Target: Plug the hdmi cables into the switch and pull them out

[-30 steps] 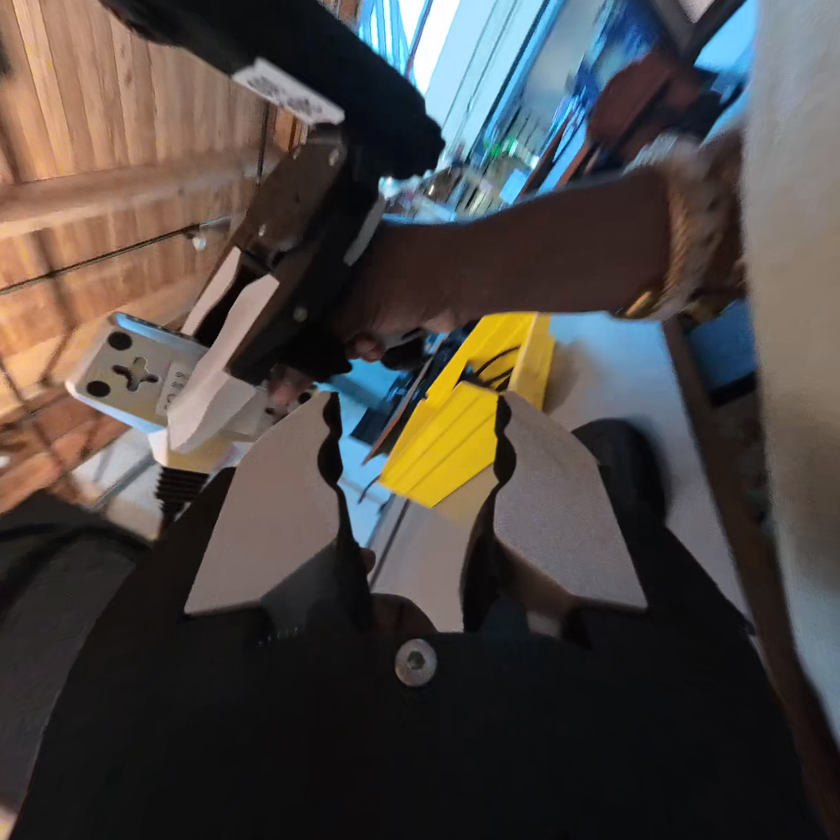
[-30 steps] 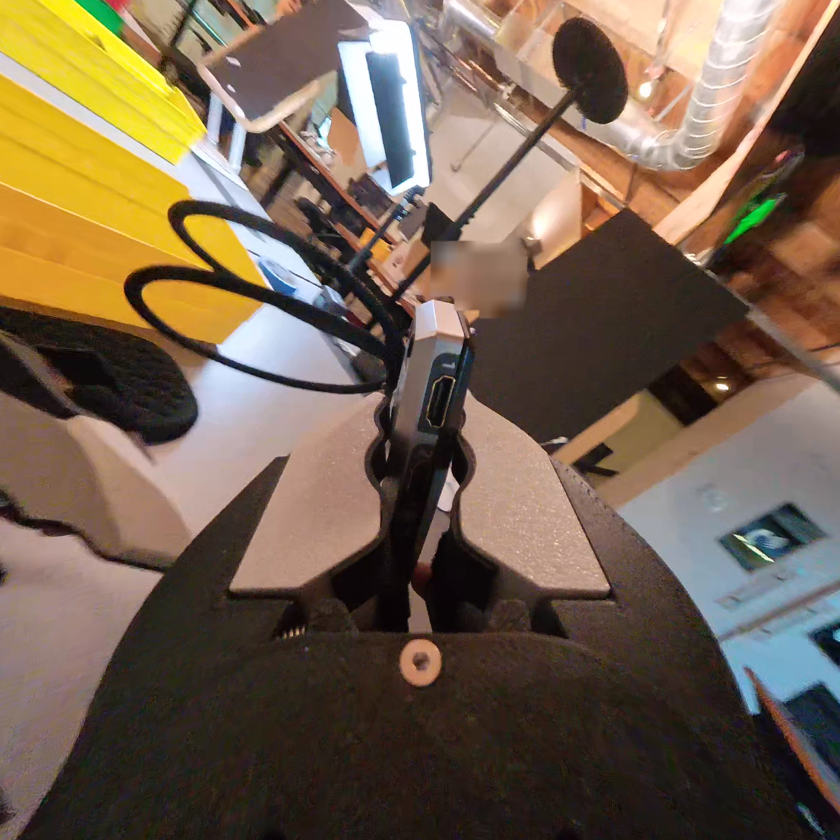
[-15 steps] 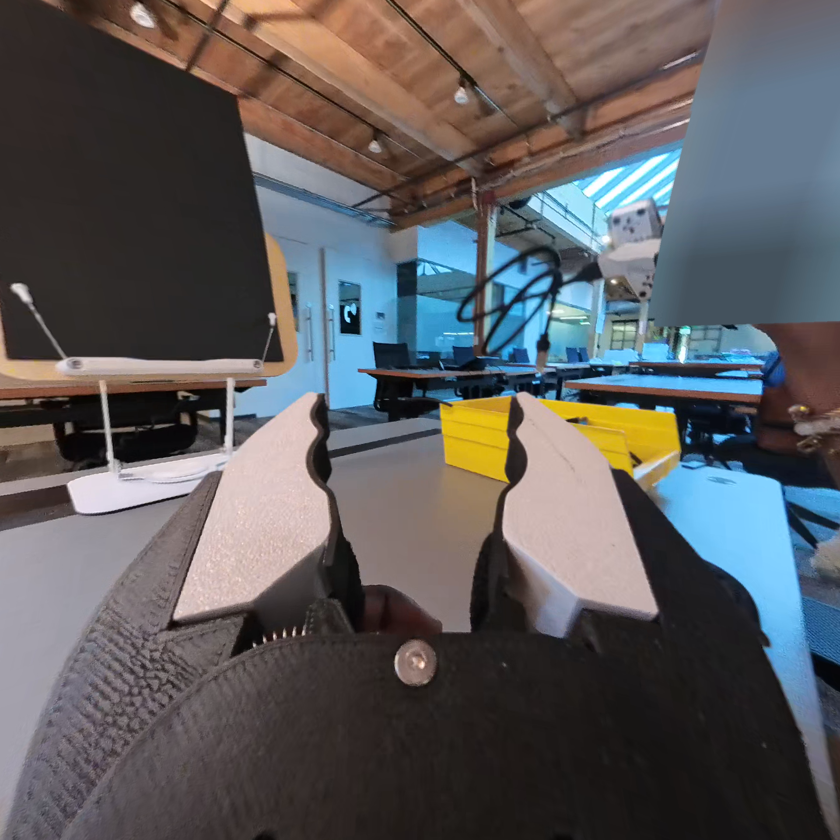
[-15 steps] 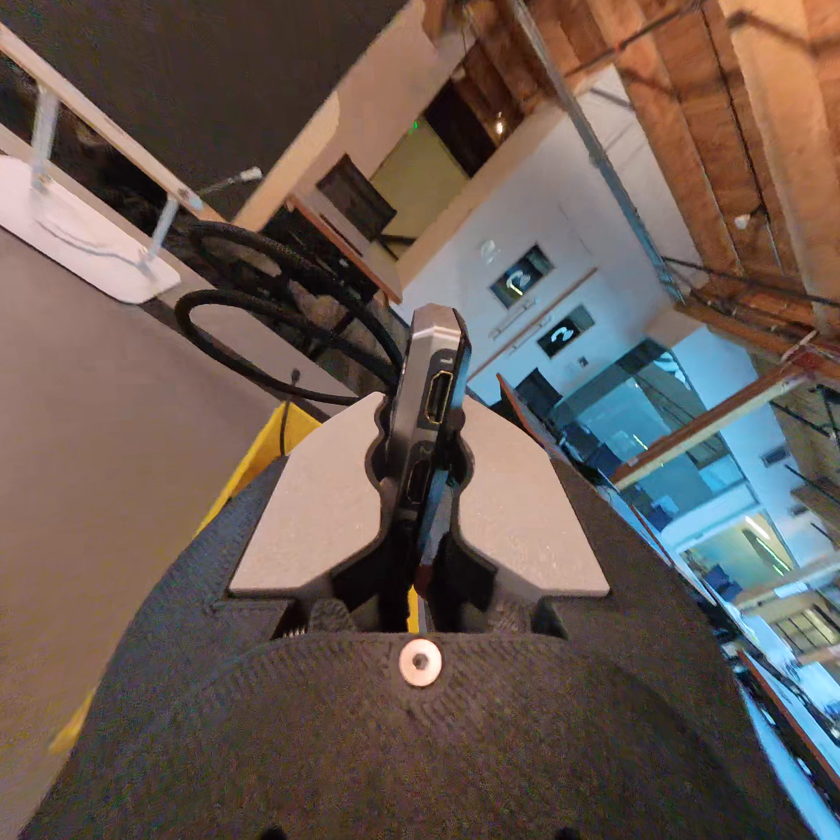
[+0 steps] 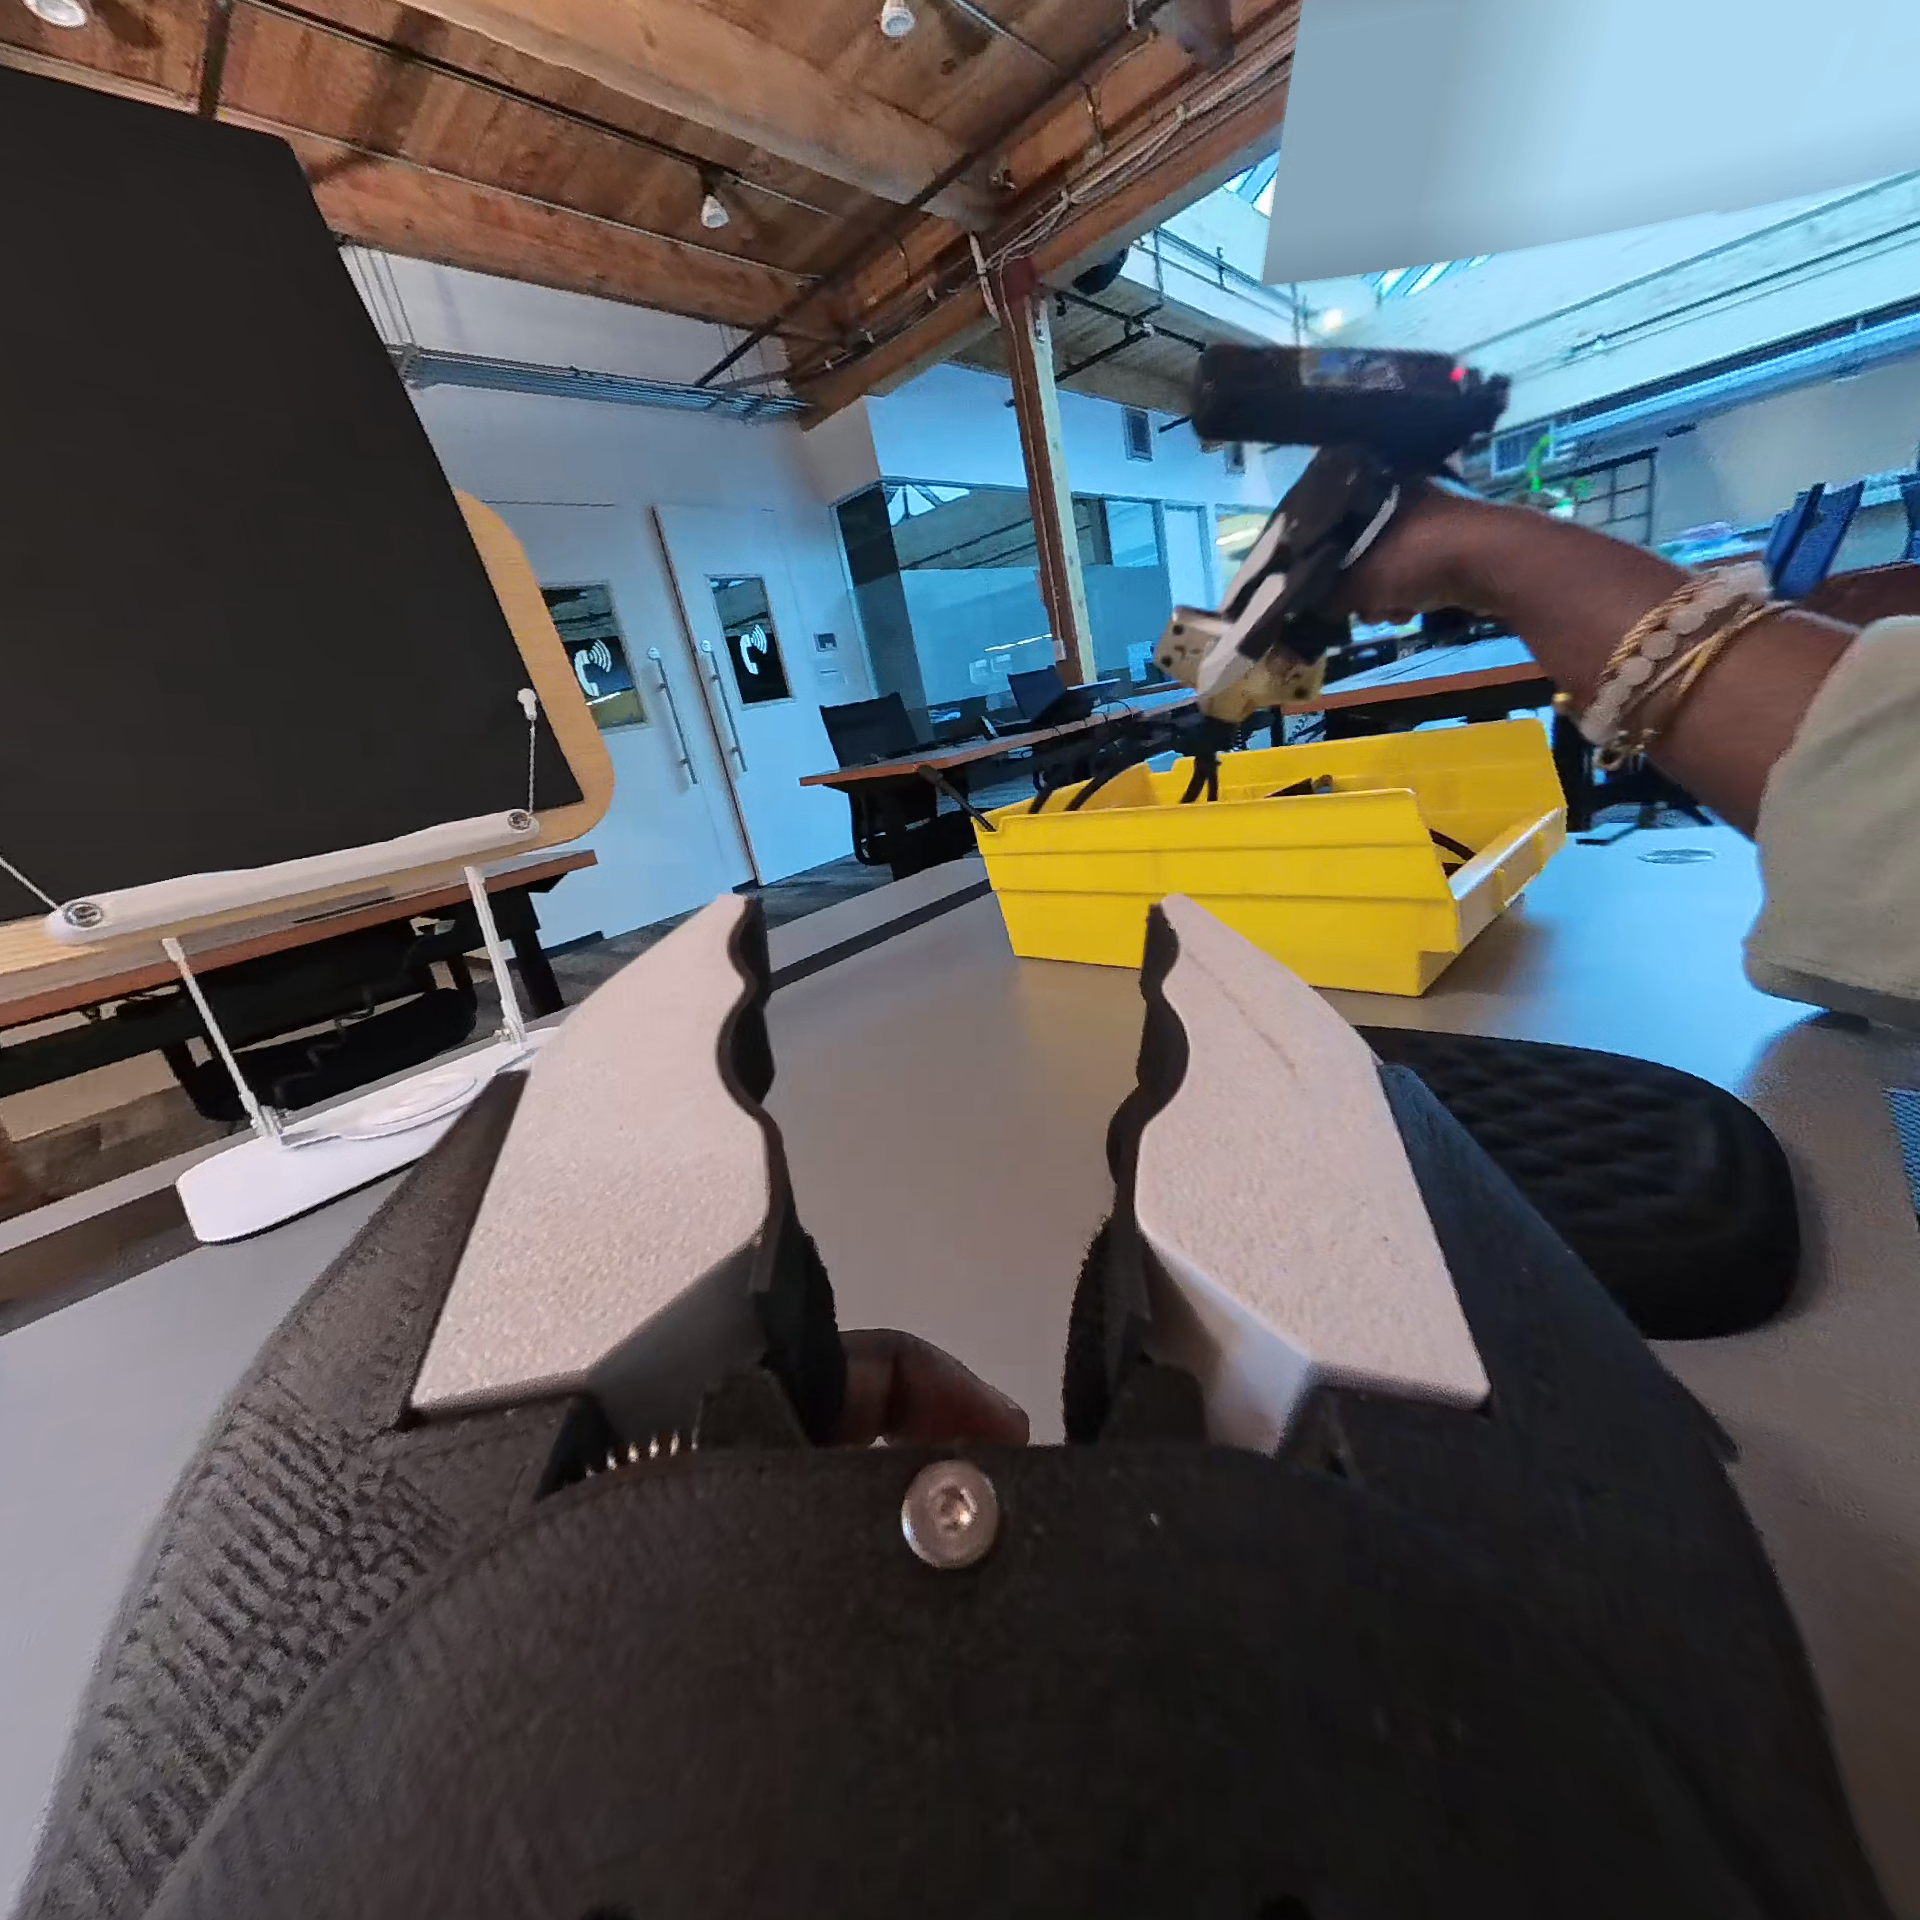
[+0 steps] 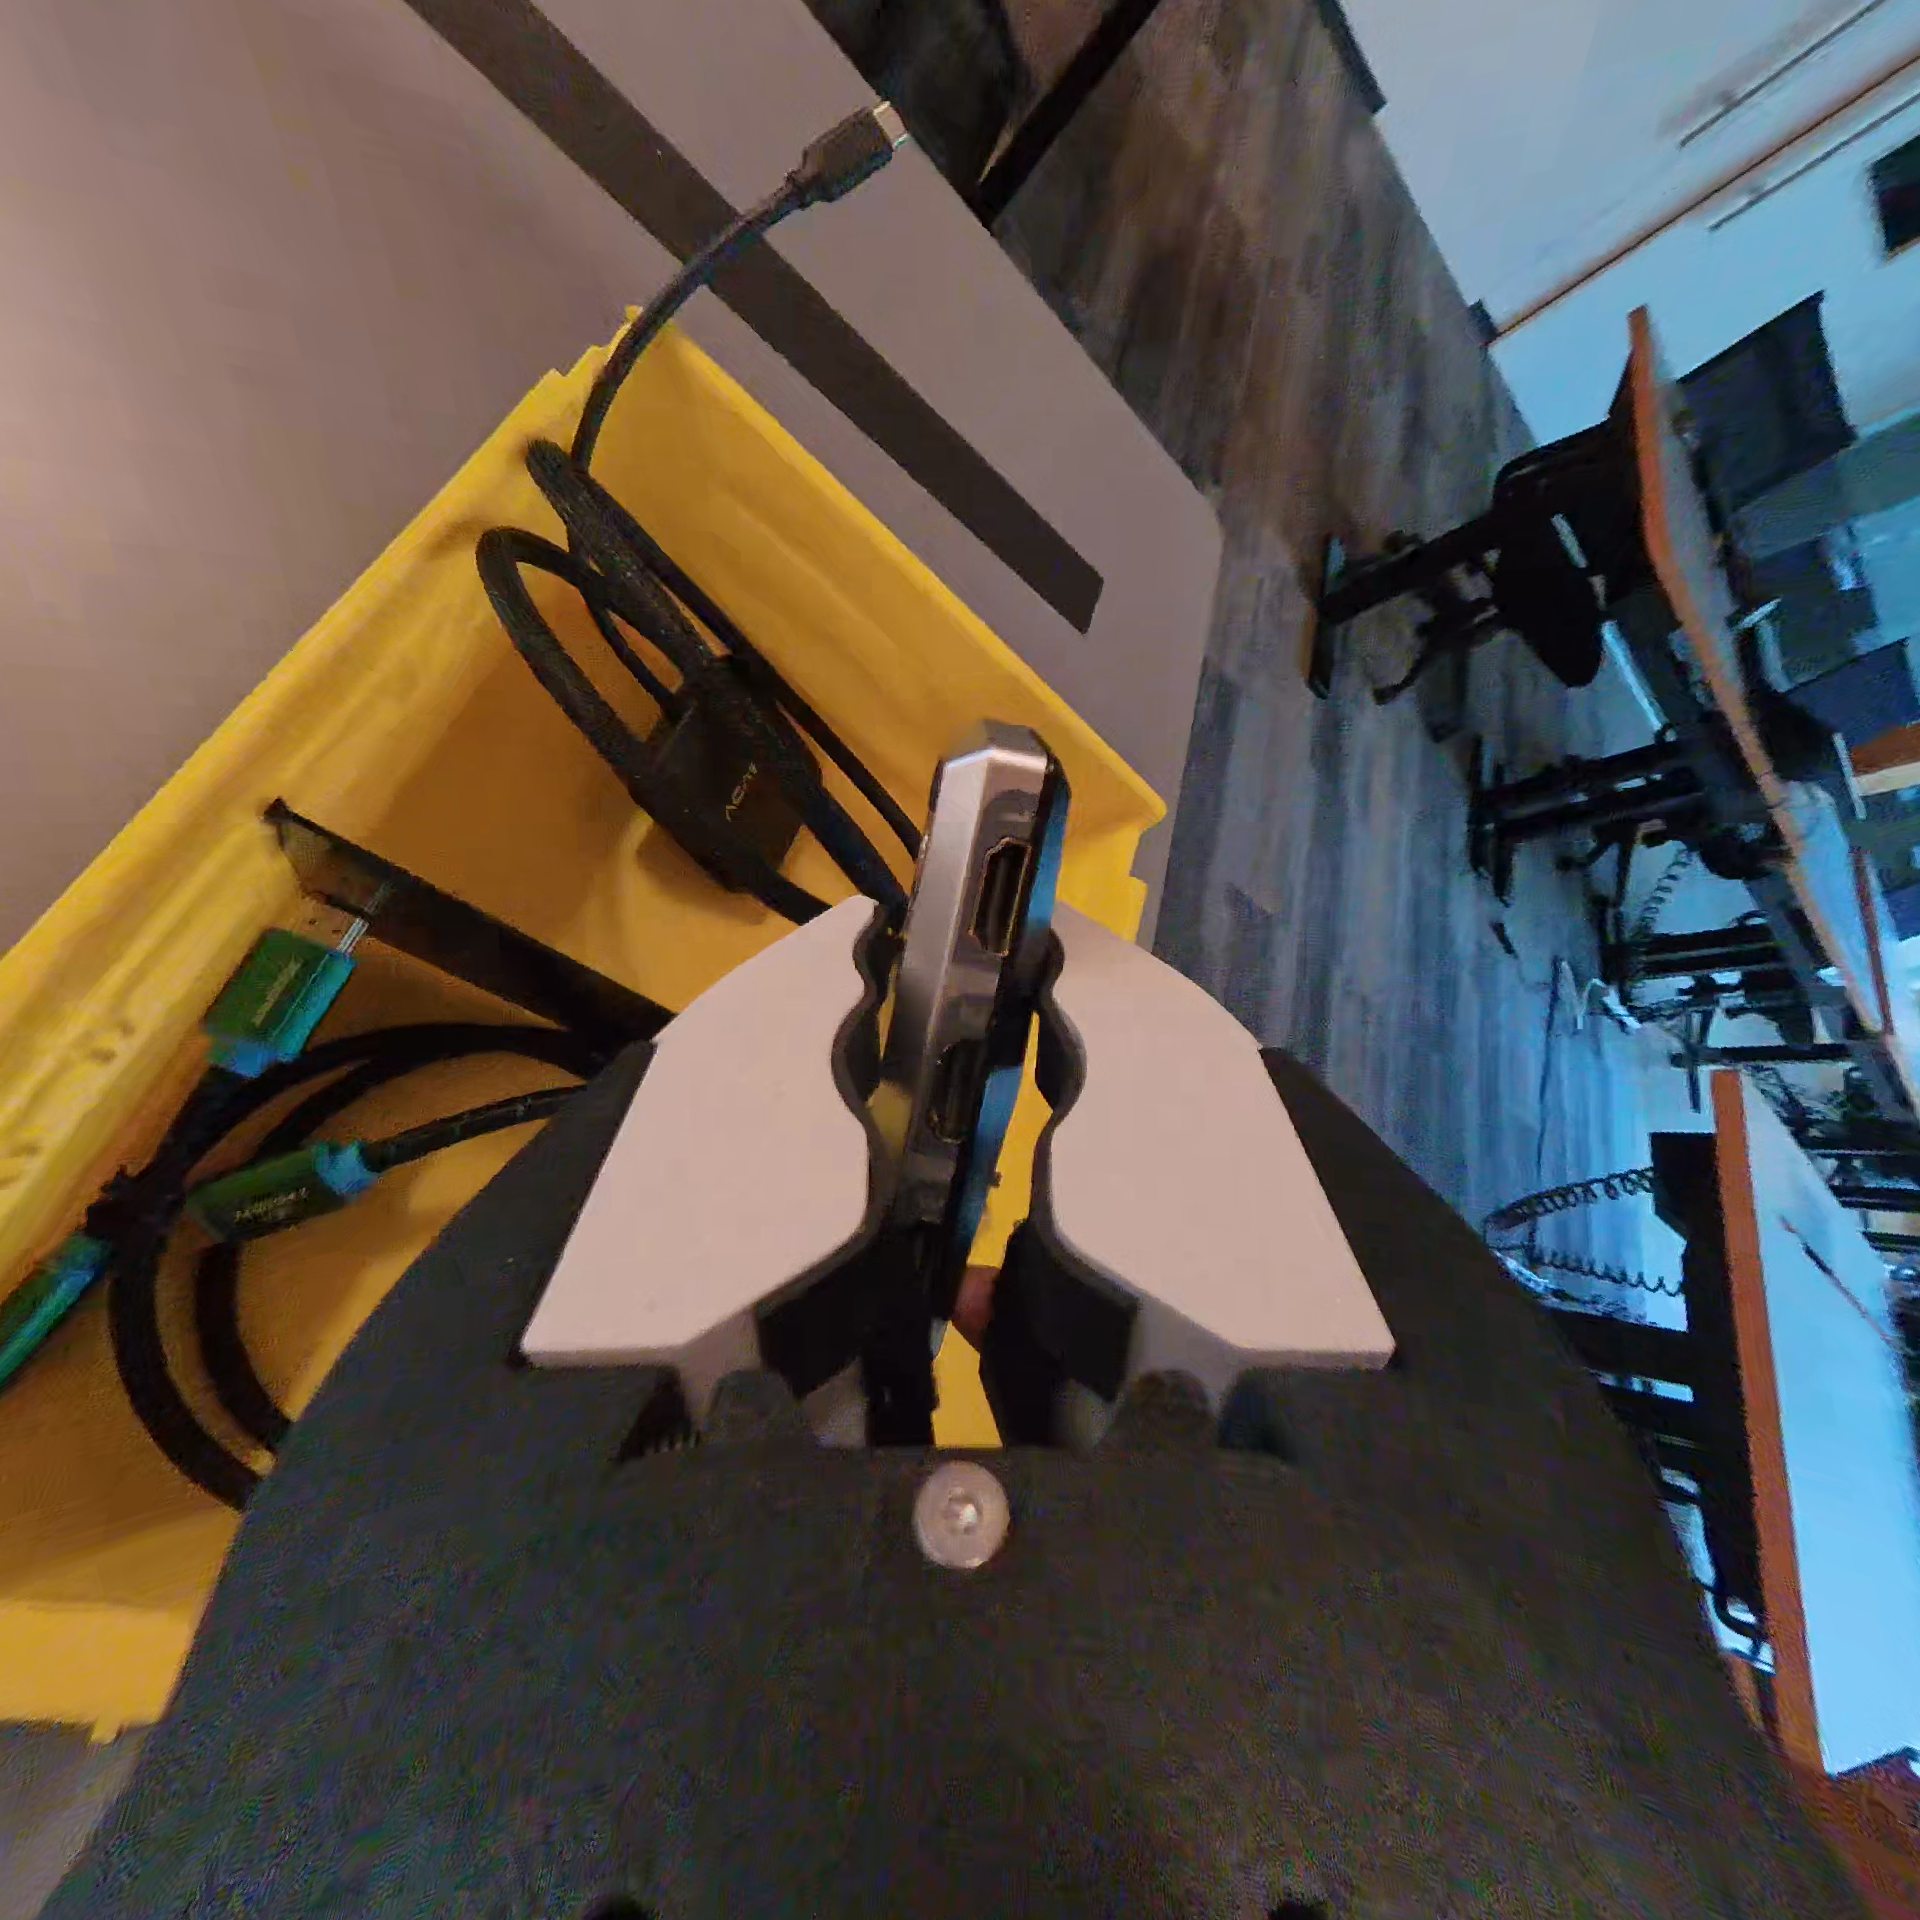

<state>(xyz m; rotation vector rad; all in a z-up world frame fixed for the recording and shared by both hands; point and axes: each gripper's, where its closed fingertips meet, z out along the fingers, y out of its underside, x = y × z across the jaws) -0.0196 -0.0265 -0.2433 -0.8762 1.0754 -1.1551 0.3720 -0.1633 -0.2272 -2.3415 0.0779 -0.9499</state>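
Switch (image 6: 977,997) in our right gripper (image 6: 961,935) had been up in the air half a second before, pointed at the ceiling; now we had swung it down over the yellow bin (image 6: 436,727), clamped edge-on between the fingers, both ports bare. Its own black lead trailed into the bin, and the green-ended HDMI cables (image 6: 275,1195) lay coiled at the bin's near end, unplugged. From the left wrist camera, the right gripper (image 5: 1236,675) hovered just above the bin (image 5: 1226,883) on the desk (image 5: 935,1039). Our left gripper (image 5: 951,997) sat spread apart and empty, short of the bin. We judged the unplugging finished and the switch about to be dropped back in the bin.
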